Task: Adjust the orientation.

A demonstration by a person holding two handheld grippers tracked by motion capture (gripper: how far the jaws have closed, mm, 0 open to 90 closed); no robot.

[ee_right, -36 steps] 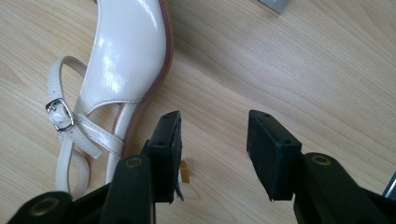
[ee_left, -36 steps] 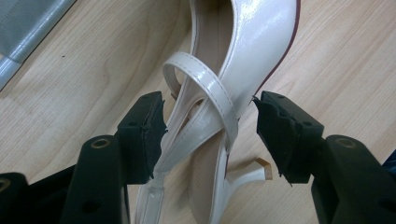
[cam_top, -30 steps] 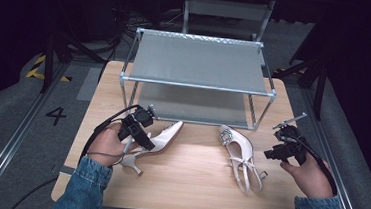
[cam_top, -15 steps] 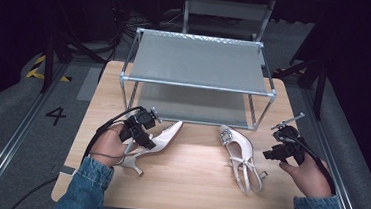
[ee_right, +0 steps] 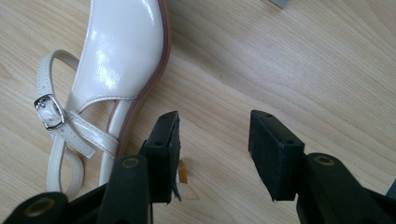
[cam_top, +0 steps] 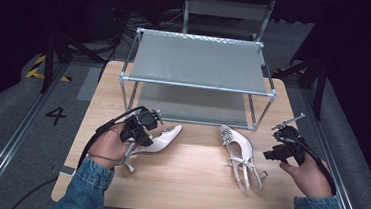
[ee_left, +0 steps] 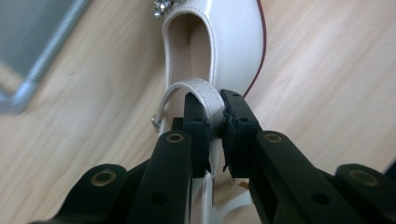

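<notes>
Two white slingback heels lie on the wooden table (cam_top: 187, 185). The left shoe (cam_top: 165, 138) (ee_left: 224, 42) points toward the rack. My left gripper (cam_top: 143, 132) (ee_left: 215, 116) has just been closing, and its jaws now pinch the shoe's heel strap (ee_left: 201, 89). The right shoe (cam_top: 239, 154) (ee_right: 121, 46) lies flat with its buckled straps toward the front edge. To its right, my right gripper (cam_top: 271, 153) (ee_right: 215, 140) hovers low over bare wood. It is open with nothing between its pads.
A two-tier metal rack (cam_top: 197, 85) with grey shelves stands at the back of the table, just behind both shoes. A chair (cam_top: 226, 10) stands beyond it. Bare wood lies between the shoes.
The left gripper's jaws have shut on the left shoe's heel strap, and the hand has shifted slightly and risen. The right hand and right shoe have stayed put.
</notes>
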